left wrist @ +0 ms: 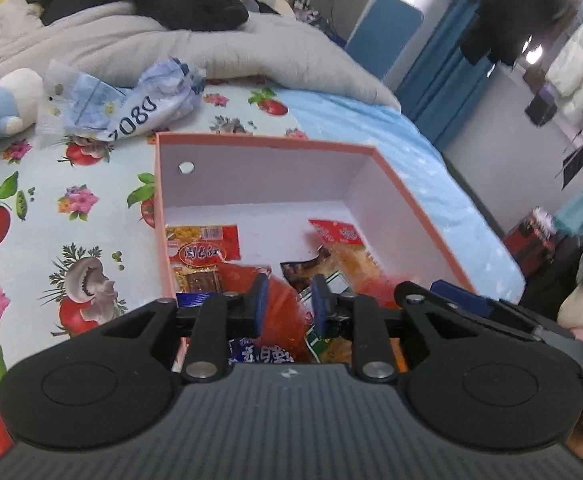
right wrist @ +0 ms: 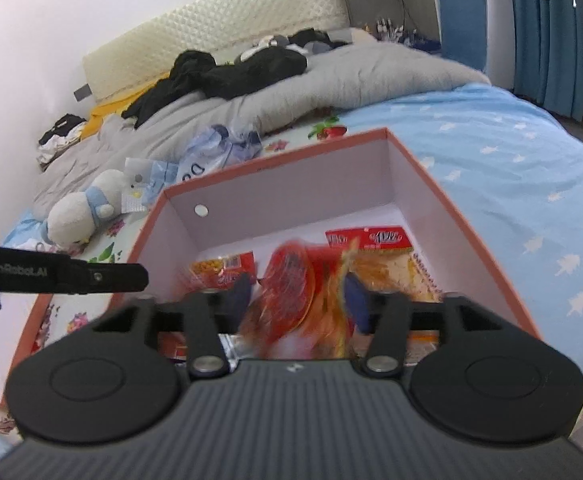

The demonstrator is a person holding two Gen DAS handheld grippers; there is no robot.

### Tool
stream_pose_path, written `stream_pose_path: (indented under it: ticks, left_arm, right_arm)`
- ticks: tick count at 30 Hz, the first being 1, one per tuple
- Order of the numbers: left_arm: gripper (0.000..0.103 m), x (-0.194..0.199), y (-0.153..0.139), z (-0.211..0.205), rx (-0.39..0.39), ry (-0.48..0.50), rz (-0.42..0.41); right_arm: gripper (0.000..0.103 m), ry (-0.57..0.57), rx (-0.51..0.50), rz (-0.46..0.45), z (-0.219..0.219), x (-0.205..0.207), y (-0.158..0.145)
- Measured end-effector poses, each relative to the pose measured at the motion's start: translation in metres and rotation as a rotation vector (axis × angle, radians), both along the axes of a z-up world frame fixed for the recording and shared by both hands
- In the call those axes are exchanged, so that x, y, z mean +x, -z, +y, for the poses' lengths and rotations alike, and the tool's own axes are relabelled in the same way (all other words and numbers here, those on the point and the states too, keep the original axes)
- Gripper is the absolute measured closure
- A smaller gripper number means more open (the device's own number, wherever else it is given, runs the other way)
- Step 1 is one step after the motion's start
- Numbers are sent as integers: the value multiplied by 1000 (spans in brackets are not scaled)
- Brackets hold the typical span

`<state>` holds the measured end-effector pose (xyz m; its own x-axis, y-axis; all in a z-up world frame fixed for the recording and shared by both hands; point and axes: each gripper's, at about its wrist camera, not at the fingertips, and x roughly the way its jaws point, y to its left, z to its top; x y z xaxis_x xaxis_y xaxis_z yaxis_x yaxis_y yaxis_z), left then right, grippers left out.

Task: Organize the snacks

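A bedroom with blue curtains and a bed spread with a tomato-and-flower printed sheet [left wrist: 31, 200] frames the scene; at centre frame sits a coral-edged white cardboard box [left wrist: 259, 144] already holding several red and orange plastic snack packets [left wrist: 205, 246]. The left gripper [left wrist: 287, 300] stands over the box's near end, fingers apart, a red-orange packet [left wrist: 283, 308] lying between them unpinched. In the right wrist view the right gripper [right wrist: 297, 294] hangs with fingers wide apart around a blurred round red packet [right wrist: 289, 280], apparently loose. The likely risk: packets landing stacked at the near end and sliding over the rim, or the two grippers, close together, knocking. A crumpled blue-and-white wrapper [left wrist: 131, 108] upper left reads "2080" upside down; "GenRobot.AI" marks the black gripper arm [right wrist: 51, 274] at left of the right wrist view; the packets' Chinese print is not clearly legible.
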<state>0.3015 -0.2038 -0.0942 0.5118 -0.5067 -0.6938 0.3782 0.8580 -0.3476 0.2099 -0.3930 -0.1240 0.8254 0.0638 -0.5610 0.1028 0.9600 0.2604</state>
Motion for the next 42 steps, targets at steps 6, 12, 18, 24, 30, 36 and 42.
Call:
stream_pose_path:
  ticks: [6, 12, 18, 24, 30, 36, 42]
  left_arm:
    - [64, -35, -44, 15, -6, 2, -101]
    - [64, -79, -91, 34, -36, 2, -192]
    - [63, -129, -125, 52, -50, -12, -264]
    - [62, -176, -145, 65, -62, -18, -309]
    - [62, -215, -161, 77, -69, -15, -369]
    - [62, -242, -157, 87, -61, -15, -375]
    - [62, -235, -132, 94, -48, -17, -310]
  right_arm:
    - [47, 9, -8, -74, 6, -30, -35]
    - [47, 10, -20, -161, 18, -65, -75]
    - [46, 7, -9, -214, 28, -104, -102]
    - [46, 27, -16, -264, 38, -146, -122]
    - [46, 30, -17, -282, 48, -177, -133]
    - [46, 49, -36, -284, 53, -200, -131]
    - [46, 55, -36, -251, 52, -209, -114]
